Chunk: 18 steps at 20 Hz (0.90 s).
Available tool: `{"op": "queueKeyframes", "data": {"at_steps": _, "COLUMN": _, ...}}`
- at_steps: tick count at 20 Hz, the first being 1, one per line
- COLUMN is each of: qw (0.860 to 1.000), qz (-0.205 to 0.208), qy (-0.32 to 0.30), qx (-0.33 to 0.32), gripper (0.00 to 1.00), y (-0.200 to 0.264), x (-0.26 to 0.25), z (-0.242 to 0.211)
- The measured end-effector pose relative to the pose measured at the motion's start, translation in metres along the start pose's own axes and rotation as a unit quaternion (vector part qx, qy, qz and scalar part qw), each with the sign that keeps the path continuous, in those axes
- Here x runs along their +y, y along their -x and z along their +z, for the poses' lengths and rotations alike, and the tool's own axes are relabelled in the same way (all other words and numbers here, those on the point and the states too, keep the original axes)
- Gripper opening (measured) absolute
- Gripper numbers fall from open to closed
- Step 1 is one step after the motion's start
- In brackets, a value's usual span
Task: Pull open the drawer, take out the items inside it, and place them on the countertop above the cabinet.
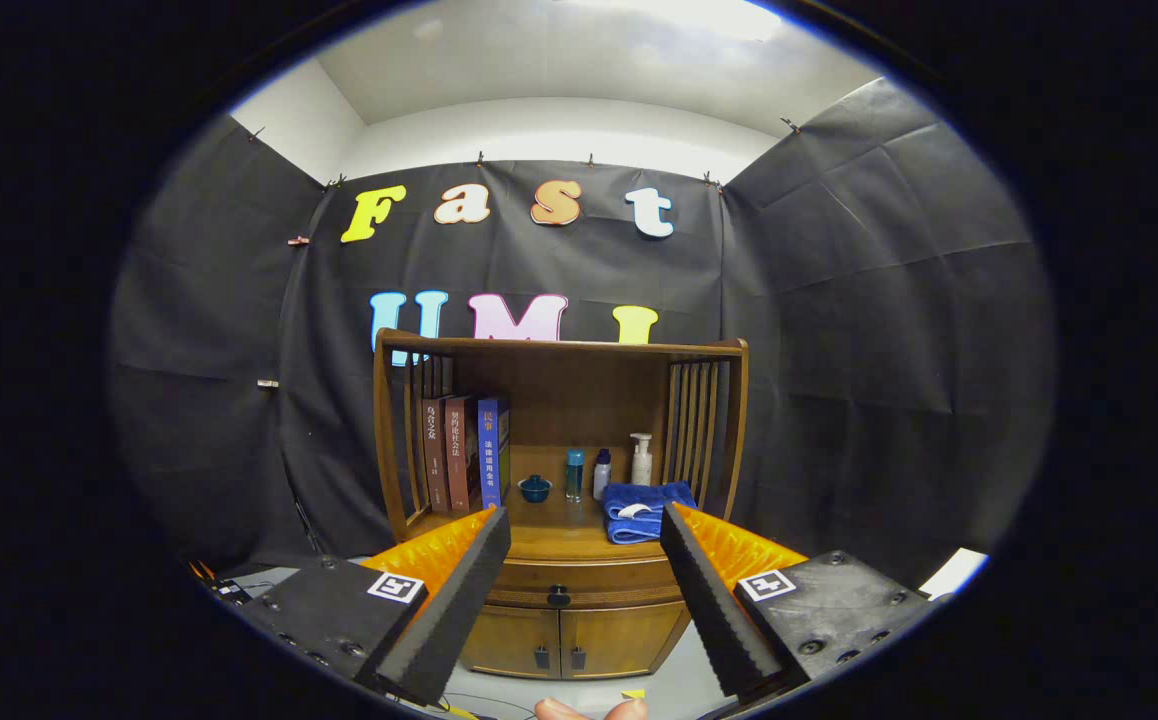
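While the claw (584,525) is hanging in the air with its two fingers (464,590) spread wide apart and gripping nothing, a wooden cabinet (559,500) is standing well beyond them against the black cloth wall. The drawer (589,583) is sitting fully shut under the worktop (549,540), framed between the two fingers, and its small dark knob (558,597) is showing at its middle. Two closed doors (564,640) are sitting just below the drawer. Three books (464,452) are standing upright at the left end of the worktop. A small dark bowl (535,488) is resting beside them, followed to the right by a blue bottle (575,474), a white bottle (601,474) and a pump bottle (642,460). A folded blue towel (644,510) is lying in front of the pump bottle, near the right finger's tip. Fingertips of a hand (589,709) are peeking up below the cabinet.
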<state>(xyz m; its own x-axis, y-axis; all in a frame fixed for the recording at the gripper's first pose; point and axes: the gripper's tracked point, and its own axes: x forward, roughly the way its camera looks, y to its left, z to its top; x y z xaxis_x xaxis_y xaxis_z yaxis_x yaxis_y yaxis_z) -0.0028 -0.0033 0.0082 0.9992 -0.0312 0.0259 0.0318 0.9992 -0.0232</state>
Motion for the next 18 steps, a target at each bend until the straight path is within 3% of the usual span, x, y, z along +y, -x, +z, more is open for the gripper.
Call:
{"op": "queueKeyframes", "data": {"at_steps": 10, "qw": 1.000, "qz": 0.006, "qy": -0.006, "qx": -0.001, "gripper": 0.98, "y": -0.005, "x": 0.002, "z": -0.002}}
{"op": "queueKeyframes", "data": {"at_steps": 18, "qw": 0.999, "qz": 0.019, "qy": -0.017, "qx": -0.022, "gripper": 0.98, "y": -0.048, "x": 0.007, "z": -0.003}}
